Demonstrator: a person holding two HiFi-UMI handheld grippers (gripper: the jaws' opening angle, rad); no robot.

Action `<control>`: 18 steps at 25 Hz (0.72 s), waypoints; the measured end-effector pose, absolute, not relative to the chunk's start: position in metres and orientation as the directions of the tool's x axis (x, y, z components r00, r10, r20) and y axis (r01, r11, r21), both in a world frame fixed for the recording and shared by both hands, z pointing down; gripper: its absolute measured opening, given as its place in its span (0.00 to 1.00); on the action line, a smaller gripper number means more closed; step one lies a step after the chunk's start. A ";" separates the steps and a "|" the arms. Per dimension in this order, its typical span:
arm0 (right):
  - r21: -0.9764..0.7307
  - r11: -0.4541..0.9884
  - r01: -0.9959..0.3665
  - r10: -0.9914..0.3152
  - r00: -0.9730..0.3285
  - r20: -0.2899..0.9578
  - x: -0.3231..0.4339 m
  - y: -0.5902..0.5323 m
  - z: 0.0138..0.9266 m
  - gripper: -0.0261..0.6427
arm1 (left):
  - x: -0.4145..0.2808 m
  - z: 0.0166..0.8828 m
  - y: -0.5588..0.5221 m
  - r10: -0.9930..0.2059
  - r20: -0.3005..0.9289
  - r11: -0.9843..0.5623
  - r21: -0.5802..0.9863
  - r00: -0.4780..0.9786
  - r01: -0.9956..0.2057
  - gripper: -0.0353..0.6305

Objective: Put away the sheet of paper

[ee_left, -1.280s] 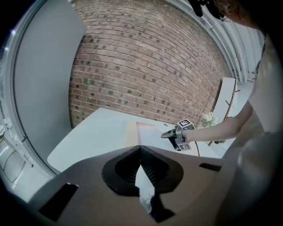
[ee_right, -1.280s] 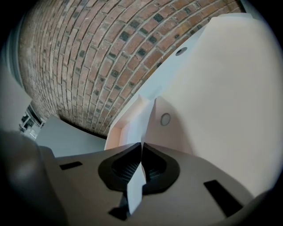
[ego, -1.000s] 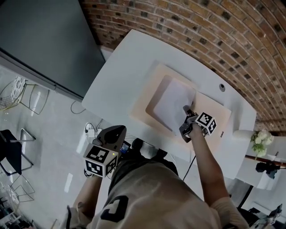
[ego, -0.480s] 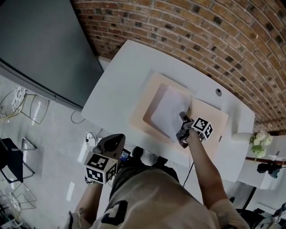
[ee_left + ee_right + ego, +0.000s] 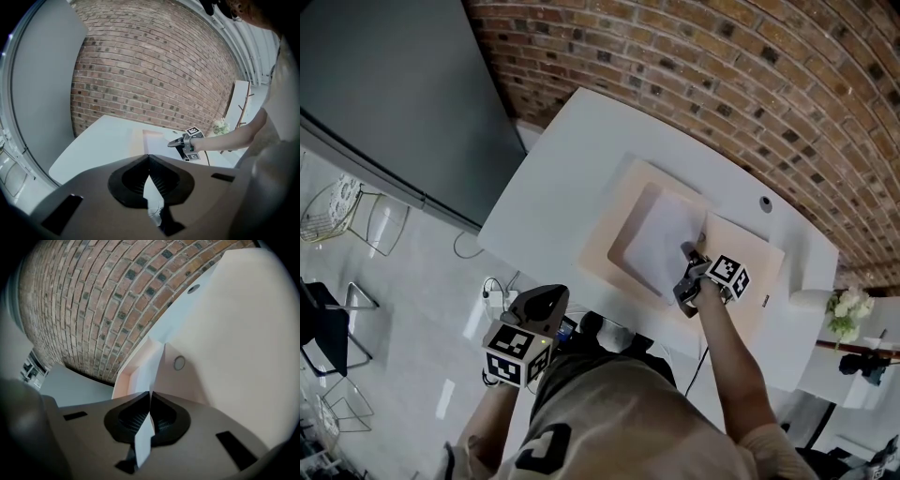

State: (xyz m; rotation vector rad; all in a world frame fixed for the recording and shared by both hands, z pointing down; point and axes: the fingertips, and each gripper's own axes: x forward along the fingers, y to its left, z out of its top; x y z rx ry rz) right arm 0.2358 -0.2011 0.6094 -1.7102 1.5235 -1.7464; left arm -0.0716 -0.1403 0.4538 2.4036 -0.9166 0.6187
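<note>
Head view: right claw (image 5: 688,267) is at the near edge of the sheet of paper (image 5: 664,234), which lies over an open beige folder (image 5: 619,211) on the white surface (image 5: 553,178), while the left claw (image 5: 542,298) hangs low by the person's body, well apart from the surface. Left gripper view: the 2 jaws are together at the tips with nothing between them, pointing toward the surface and the brick wall (image 5: 140,70). Right gripper view: the 2 jaws are clamped on the sheet, seen edge-on, running forward from the jaws over the folder.
</note>
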 end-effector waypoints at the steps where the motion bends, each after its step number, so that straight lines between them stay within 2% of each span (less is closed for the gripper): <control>1: -0.784 -0.415 -0.462 -0.774 -0.274 0.571 0.235 -0.202 0.609 0.07 | -0.072 0.454 -0.141 -0.481 0.564 -0.652 0.281 0.671 -0.704 0.07; 18: -0.784 -0.421 -0.456 -0.764 -0.287 0.577 0.230 -0.202 0.614 0.07 | -0.063 0.457 -0.146 -0.458 0.568 -0.667 0.288 0.684 -0.687 0.07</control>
